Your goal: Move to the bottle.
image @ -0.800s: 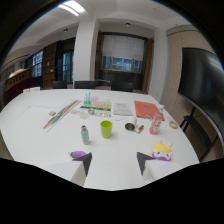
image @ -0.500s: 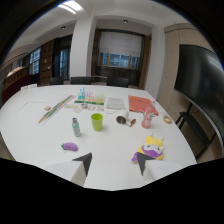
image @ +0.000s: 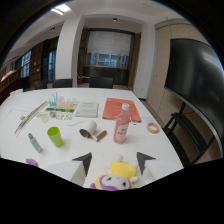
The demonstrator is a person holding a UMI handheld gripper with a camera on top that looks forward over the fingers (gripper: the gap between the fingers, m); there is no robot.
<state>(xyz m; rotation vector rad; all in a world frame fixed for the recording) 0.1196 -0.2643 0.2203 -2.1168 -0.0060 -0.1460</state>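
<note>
The tongs [image: 114,162] are standing wide apart, holding nothing, with their two dark fingertips [image: 84,162] hovering above the white bench [image: 155,145]. The bottle [image: 121,124], pink with a white cap, is standing upright on the bench just beyond the tongs and slightly toward the right-hand finger, apart from both fingers. A yellow and purple plush toy [image: 119,175] is lying between the fingers, close below them. Left of the bottle, a white roll lying on its side [image: 88,128] is resting near a small brown cylinder [image: 100,135]. Farther left, a green cup [image: 55,136] is standing upright, with a small teal bottle [image: 34,142] lying tilted beside it. Beyond the bottle, a red folder [image: 120,108] is lying flat, with a white booklet [image: 87,108] to its left. A roll of tape [image: 153,127] is lying to the right of the bottle. A large dark screen [image: 195,75] is occupying the right wall.
</note>
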